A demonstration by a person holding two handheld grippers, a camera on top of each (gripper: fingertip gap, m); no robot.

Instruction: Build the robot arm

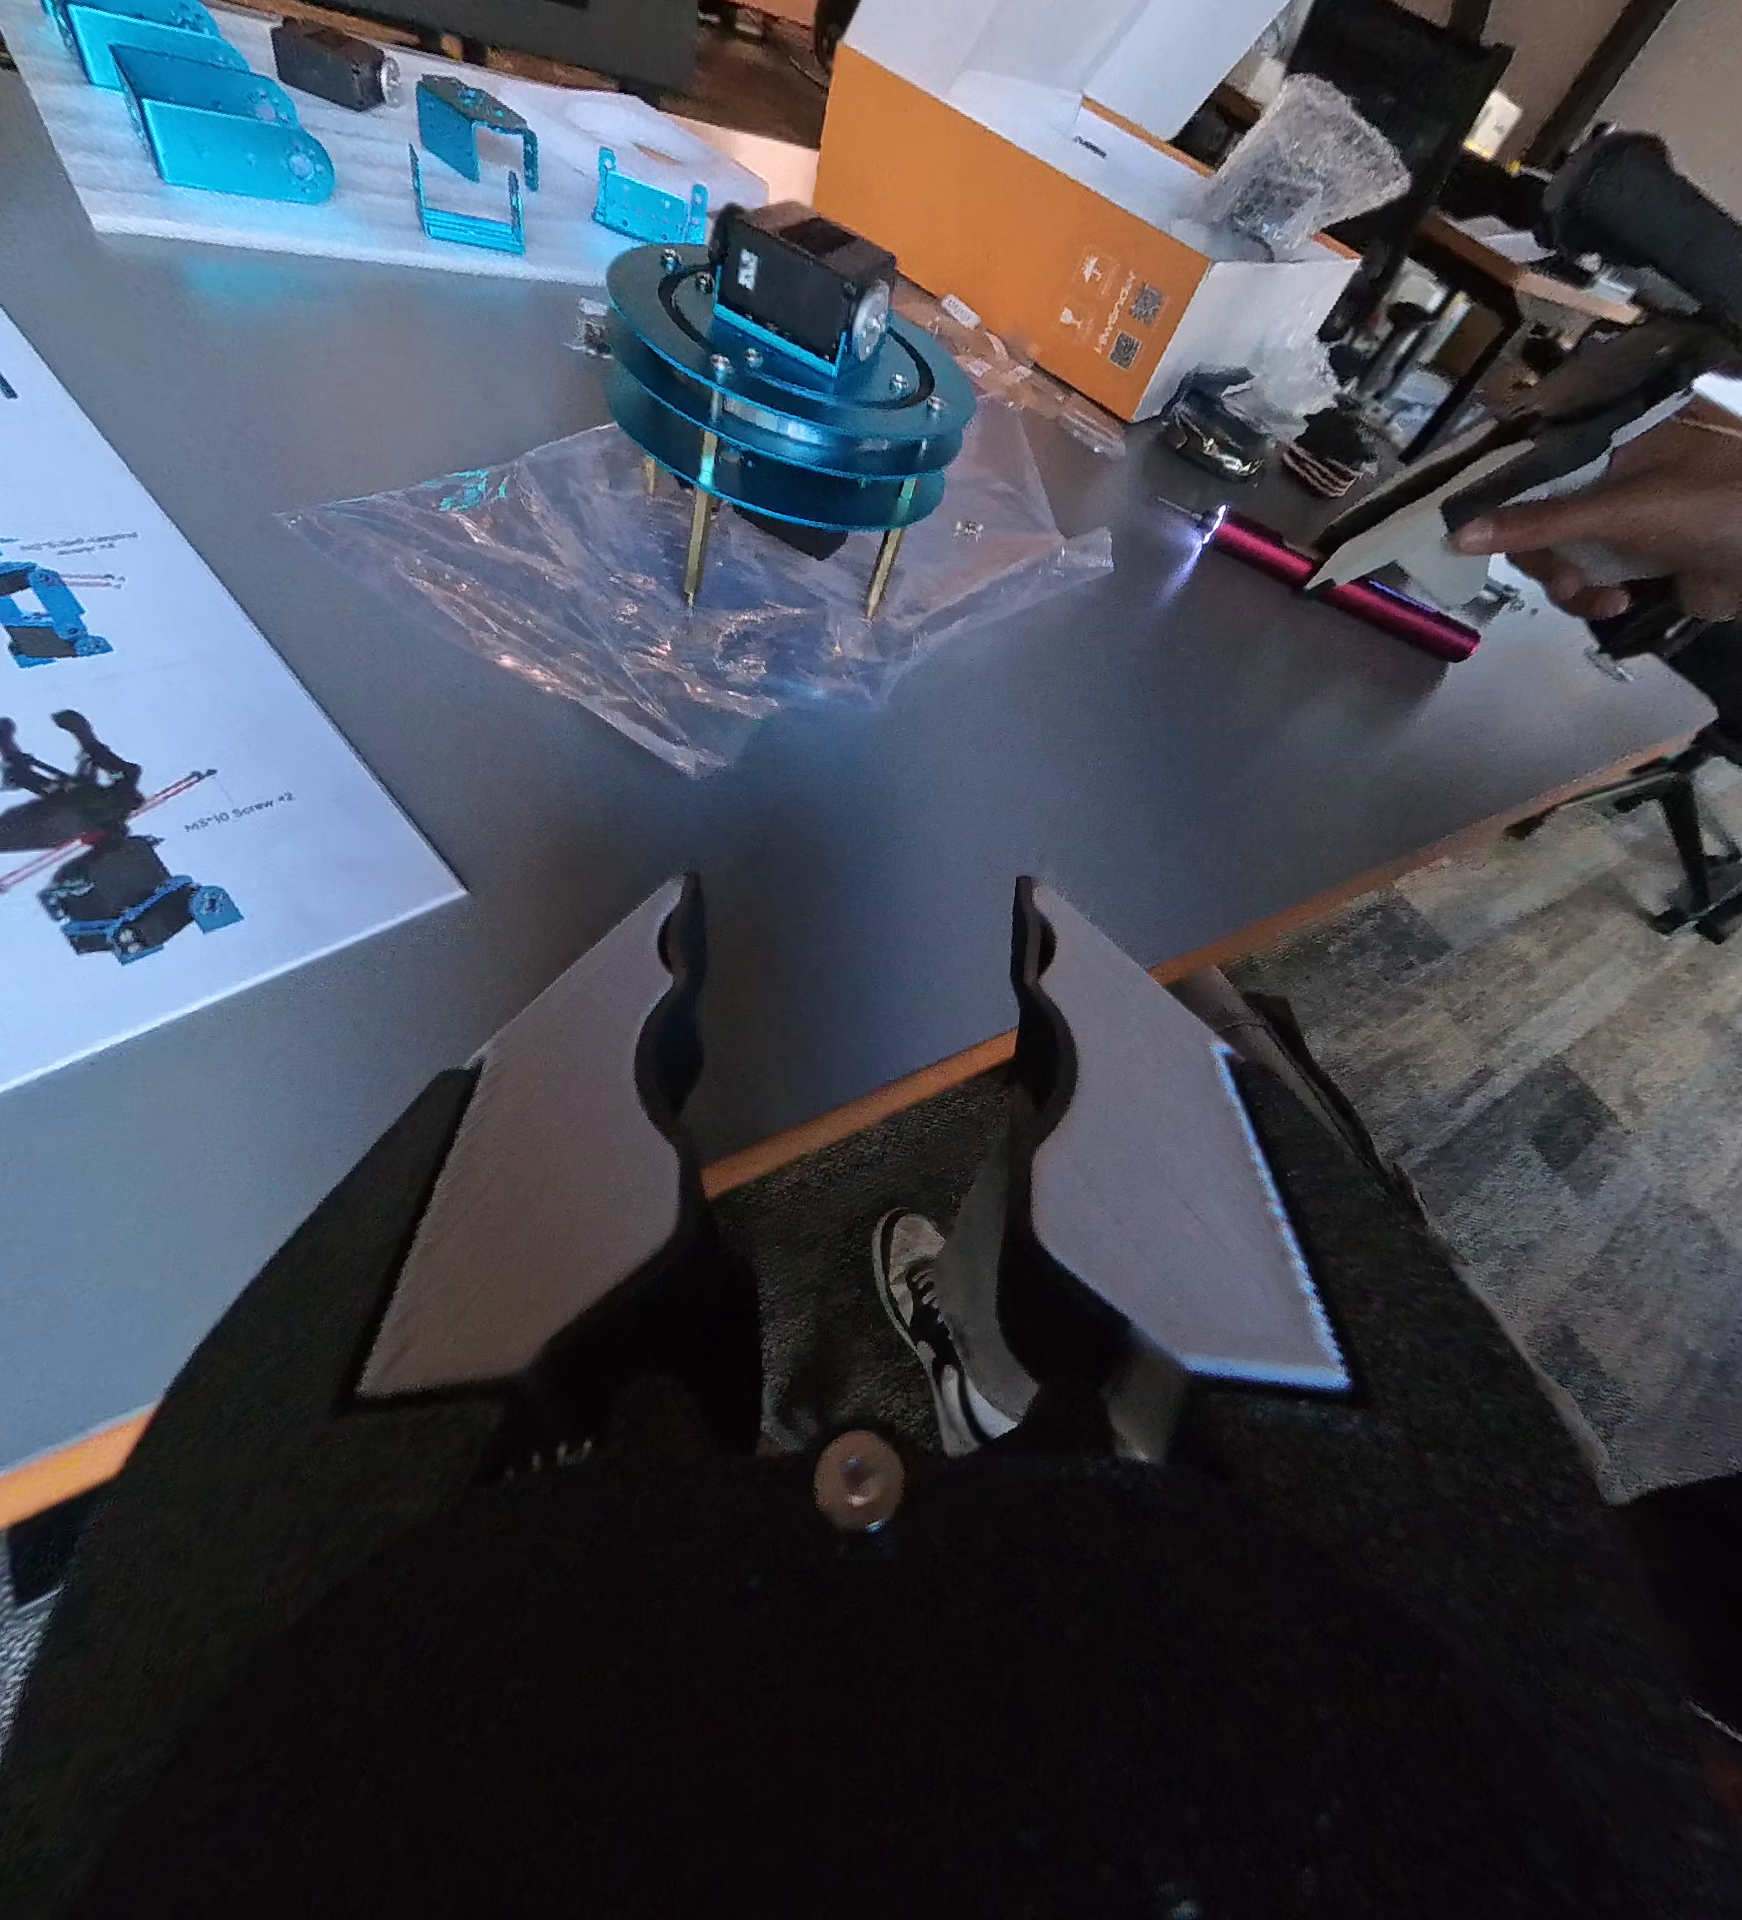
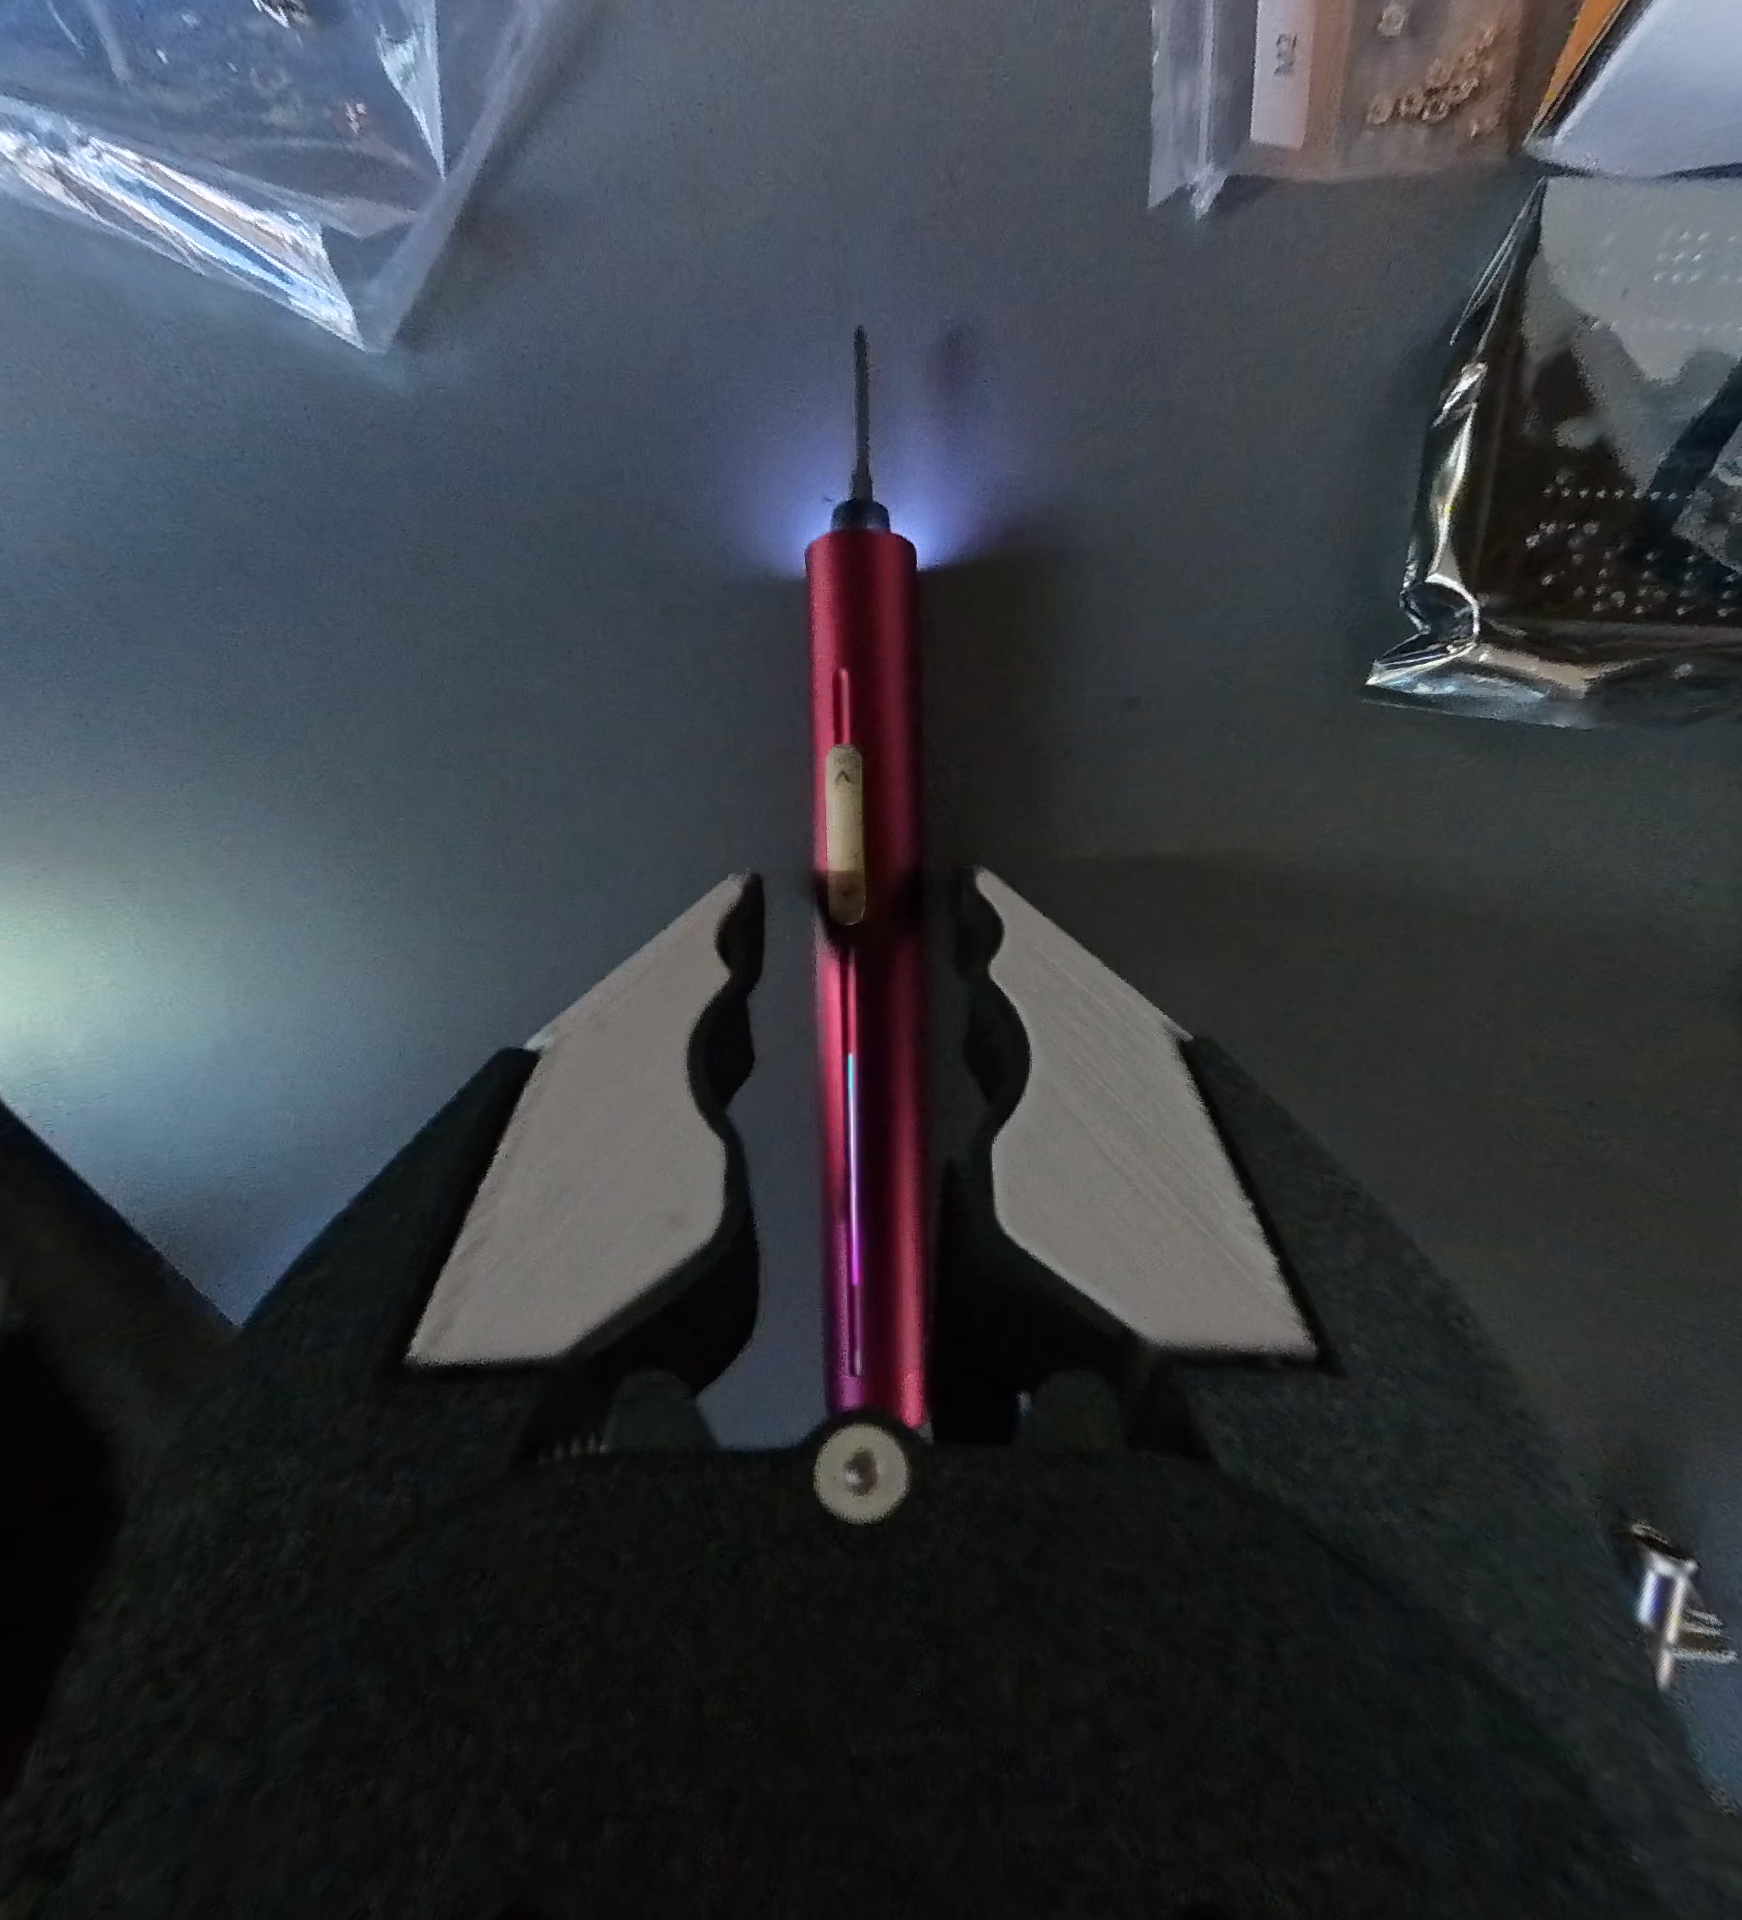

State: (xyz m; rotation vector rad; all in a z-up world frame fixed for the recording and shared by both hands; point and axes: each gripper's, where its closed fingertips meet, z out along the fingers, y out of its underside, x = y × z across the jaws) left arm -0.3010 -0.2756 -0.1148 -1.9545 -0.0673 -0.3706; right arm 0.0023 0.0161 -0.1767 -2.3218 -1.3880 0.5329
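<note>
1. A grey table (image 1: 950, 727) carries a blue round servo base (image 1: 784, 416) standing on a clear plastic bag (image 1: 638, 623).
2. The left gripper (image 1: 856, 904), jaws spread and empty, hangs over the table's near edge.
3. The right gripper (image 2: 867, 894), jaws apart, straddles a red electric screwdriver (image 2: 862, 831) lying on the table, without pinching it.
</note>
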